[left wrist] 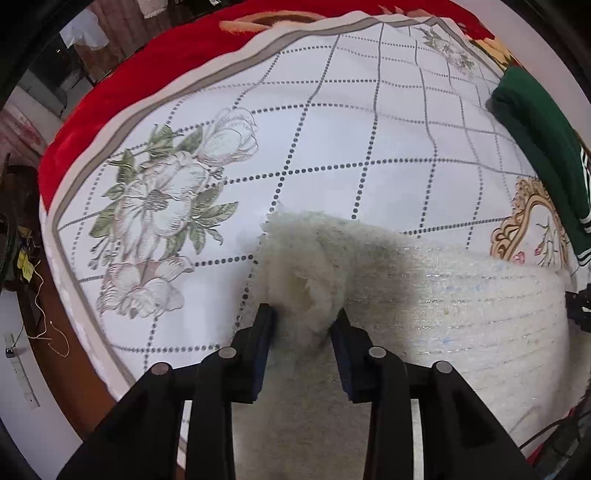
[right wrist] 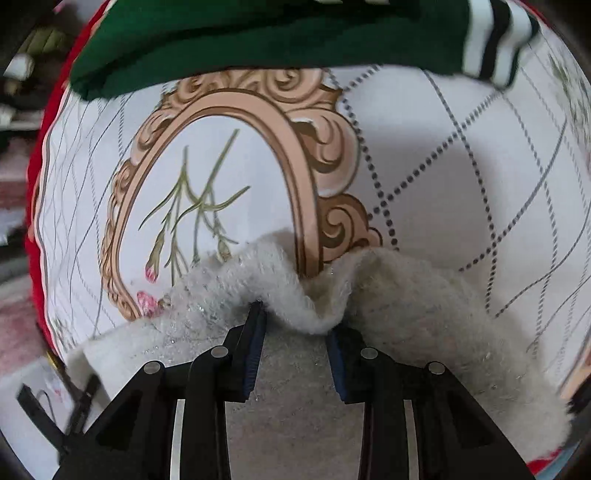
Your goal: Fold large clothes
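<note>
We see left gripper [left wrist: 303,317] and right gripper [right wrist: 295,325] each clamped on fuzzy cream knit garment [left wrist: 461,306] over floral white bedsheet [left wrist: 332,129].

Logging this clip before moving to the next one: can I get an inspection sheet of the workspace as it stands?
Surface: white printed sheet with grid, flower and gold-frame prints, over a red blanket.
Job's things: fluffy cream garment, bunched edge lifted at both grippers.
Clutter: dark green garment with striped cuff, at the sheet's far edge.
Grippers: left gripper and right gripper each have cream fabric between their fingers; jaws apart, grip uncertain.
Cables: thin cord on the floor, left of the bed.
Surroundings: floor and dim furniture, too blurred to name.
</note>
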`<action>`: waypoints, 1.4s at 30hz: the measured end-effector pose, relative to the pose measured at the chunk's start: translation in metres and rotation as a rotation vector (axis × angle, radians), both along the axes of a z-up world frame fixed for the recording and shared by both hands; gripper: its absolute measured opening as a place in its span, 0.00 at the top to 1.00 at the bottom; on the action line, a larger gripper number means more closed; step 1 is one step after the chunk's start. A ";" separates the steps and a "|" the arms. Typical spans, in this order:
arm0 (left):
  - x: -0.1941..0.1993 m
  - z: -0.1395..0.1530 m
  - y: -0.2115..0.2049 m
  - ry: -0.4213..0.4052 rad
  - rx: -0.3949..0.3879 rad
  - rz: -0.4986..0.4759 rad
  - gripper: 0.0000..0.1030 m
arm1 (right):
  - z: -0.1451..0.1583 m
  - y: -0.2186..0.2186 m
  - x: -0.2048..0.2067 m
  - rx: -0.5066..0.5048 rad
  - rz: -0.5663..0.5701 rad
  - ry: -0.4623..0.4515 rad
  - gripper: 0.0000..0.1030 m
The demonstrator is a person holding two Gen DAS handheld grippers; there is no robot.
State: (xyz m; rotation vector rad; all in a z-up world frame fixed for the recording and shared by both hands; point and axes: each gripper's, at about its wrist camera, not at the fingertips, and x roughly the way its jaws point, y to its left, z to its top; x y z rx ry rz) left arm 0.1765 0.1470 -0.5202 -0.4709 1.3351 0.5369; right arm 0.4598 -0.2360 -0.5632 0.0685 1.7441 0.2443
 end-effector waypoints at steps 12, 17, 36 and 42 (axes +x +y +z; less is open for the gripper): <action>-0.005 0.055 -0.088 -0.140 -0.051 -0.130 0.16 | 0.092 -0.176 -0.105 0.152 -0.342 -0.163 0.15; 0.009 0.034 -0.147 -0.109 -0.110 -0.203 0.16 | 0.018 -0.237 -0.140 0.296 -0.566 -0.020 0.15; 0.034 0.017 -0.205 -0.033 0.005 -0.401 0.14 | 0.023 -0.269 -0.238 0.401 -0.652 -0.050 0.69; 0.048 0.001 -0.212 -0.009 -0.028 -0.400 0.09 | -0.023 -0.269 -0.225 0.611 -0.683 -0.141 0.08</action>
